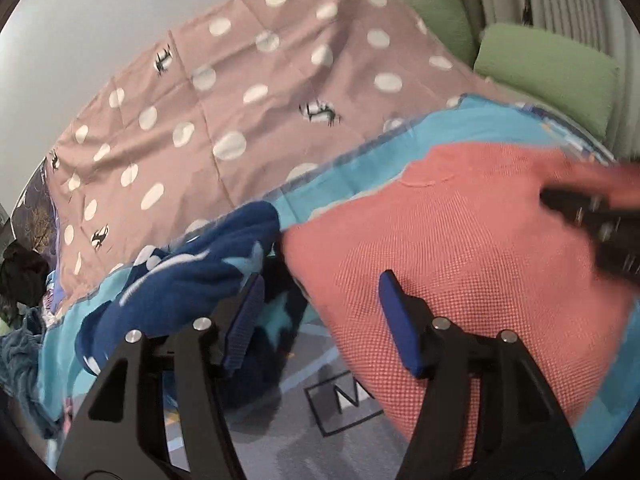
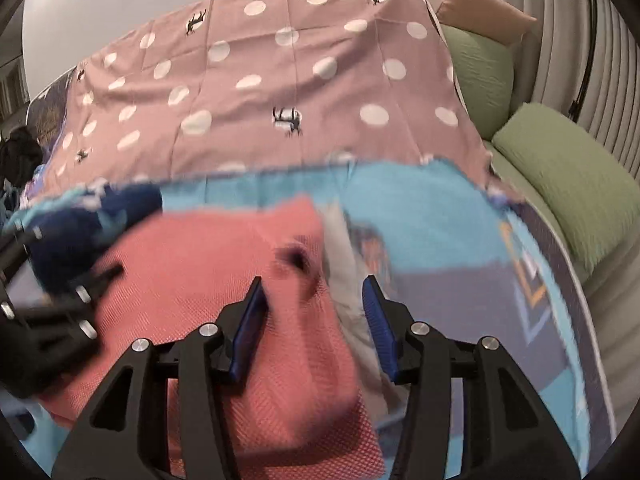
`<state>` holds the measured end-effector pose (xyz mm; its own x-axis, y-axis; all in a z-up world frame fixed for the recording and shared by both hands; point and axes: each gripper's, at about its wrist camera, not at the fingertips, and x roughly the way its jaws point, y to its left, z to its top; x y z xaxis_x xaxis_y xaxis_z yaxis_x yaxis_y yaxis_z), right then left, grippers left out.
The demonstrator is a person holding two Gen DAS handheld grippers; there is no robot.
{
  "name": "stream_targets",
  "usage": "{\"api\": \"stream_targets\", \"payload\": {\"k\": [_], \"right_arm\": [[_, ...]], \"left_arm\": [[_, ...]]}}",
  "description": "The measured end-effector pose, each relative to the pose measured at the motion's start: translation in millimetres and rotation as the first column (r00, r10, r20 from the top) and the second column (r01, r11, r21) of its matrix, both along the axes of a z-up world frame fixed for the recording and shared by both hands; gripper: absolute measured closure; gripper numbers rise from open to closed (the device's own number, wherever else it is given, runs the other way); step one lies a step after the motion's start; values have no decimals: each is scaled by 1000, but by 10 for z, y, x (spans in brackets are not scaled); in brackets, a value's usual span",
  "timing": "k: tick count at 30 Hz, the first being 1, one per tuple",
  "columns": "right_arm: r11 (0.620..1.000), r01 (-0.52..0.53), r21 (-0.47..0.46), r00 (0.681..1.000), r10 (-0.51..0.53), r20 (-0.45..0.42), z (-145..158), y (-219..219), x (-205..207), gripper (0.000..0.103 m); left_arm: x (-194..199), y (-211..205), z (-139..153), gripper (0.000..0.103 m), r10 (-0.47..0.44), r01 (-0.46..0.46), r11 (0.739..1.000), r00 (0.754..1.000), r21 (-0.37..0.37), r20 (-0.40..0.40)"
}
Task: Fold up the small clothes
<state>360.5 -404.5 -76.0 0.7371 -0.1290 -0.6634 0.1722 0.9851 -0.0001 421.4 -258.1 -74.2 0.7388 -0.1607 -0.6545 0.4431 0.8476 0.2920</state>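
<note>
A coral-pink knitted garment [image 1: 472, 248] lies spread on a blue printed blanket [image 1: 360, 168]; it also shows in the right wrist view [image 2: 224, 256]. My left gripper [image 1: 322, 300] is open, hovering over the garment's left edge. My right gripper [image 2: 314, 304] is open above the garment's right part; it appears blurred at the right edge of the left wrist view [image 1: 592, 220]. A dark blue fleece piece with light stars [image 1: 192, 280] lies bunched just left of the pink garment, under my left finger [image 1: 244, 320].
A dusty-pink sheet with white dots [image 2: 280, 80] covers the bed beyond. Green pillows [image 2: 568, 176] lie at the right by a ribbed wall. A pile of dark and blue clothes [image 1: 20, 280] sits at the far left.
</note>
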Motion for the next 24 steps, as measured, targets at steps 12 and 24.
{"api": "stream_targets", "payload": {"k": [12,24], "right_arm": [[995,97,-35,959,-84,271,295,412,-1907,11],[995,86,53,947,-98,306,762,907,-3312,5]], "left_arm": [[-1198,595,317,17,0,5,976,1000,-218,20],[-2845,1041,1023,2,16,37,946,987,-321,161]]}}
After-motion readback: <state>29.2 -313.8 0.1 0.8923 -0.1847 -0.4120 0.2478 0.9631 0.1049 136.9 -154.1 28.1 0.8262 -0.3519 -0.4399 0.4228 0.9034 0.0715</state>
